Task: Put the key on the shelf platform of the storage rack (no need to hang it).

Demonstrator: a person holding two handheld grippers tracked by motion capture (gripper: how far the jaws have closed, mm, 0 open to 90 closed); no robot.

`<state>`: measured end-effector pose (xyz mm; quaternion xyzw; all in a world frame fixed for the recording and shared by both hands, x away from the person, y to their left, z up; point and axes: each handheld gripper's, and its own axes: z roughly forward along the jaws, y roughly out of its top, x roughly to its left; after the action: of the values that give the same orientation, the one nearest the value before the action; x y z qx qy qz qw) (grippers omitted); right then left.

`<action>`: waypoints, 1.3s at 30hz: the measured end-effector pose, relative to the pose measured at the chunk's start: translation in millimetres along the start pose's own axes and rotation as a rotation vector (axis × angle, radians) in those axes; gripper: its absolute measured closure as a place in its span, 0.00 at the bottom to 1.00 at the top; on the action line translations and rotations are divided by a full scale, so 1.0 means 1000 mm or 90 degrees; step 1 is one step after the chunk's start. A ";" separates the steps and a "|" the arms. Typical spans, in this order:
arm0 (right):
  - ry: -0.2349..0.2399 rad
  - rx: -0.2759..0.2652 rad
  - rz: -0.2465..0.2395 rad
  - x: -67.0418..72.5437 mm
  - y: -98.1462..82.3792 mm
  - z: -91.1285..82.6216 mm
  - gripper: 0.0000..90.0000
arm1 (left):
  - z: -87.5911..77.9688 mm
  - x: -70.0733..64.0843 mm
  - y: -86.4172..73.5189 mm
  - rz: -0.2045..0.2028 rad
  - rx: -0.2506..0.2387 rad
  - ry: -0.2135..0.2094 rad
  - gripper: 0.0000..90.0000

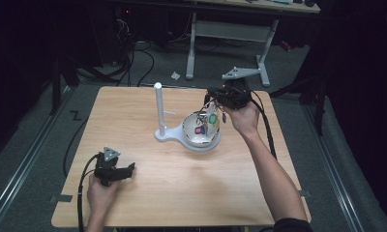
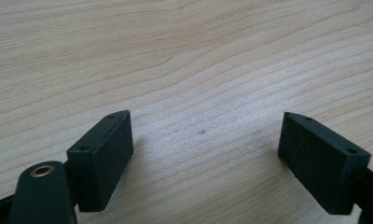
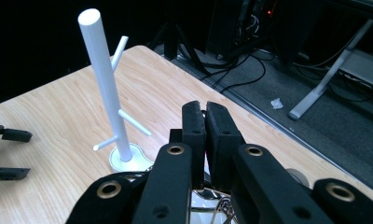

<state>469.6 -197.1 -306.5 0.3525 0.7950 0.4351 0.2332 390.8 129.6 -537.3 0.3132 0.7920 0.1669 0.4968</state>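
Observation:
A white peg stand (image 1: 158, 108) (image 3: 105, 88) rises upright on the wooden table (image 1: 148, 203), its base joined to a white bowl (image 1: 187, 138). Coloured tags on thin wire rings (image 1: 211, 121) hang from my right gripper (image 1: 210, 93) down into and over the bowl. Its jaws (image 3: 205, 108) are pressed together, and wire rings (image 3: 215, 207) show just below them, so it is shut on the tags' rings above the bowl's far right rim. My left gripper (image 1: 130, 169) (image 2: 205, 135) rests open on the table at the front left, nothing between its jaws.
Beyond the table's far edge lie a dark floor with cables (image 1: 138, 58) and a white desk frame (image 1: 228, 31). The table's right edge (image 1: 286, 145) runs close to the right forearm. Bare wood lies between the two grippers.

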 end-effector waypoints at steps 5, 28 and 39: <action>-0.001 0.005 0.004 0.001 -0.002 0.009 0.97 | 0.000 0.000 0.000 0.002 0.001 -0.001 0.20; -0.013 0.024 0.034 0.003 -0.027 0.044 0.97 | 0.000 0.000 0.000 0.002 -0.001 0.002 0.20; -0.036 0.030 0.050 -0.003 -0.038 0.051 0.97 | 0.000 0.000 0.000 0.001 0.000 -0.001 0.20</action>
<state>493.2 -186.6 -364.8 0.4008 0.7837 0.4152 0.2298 390.8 129.7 -537.3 0.3138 0.7916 0.1671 0.4970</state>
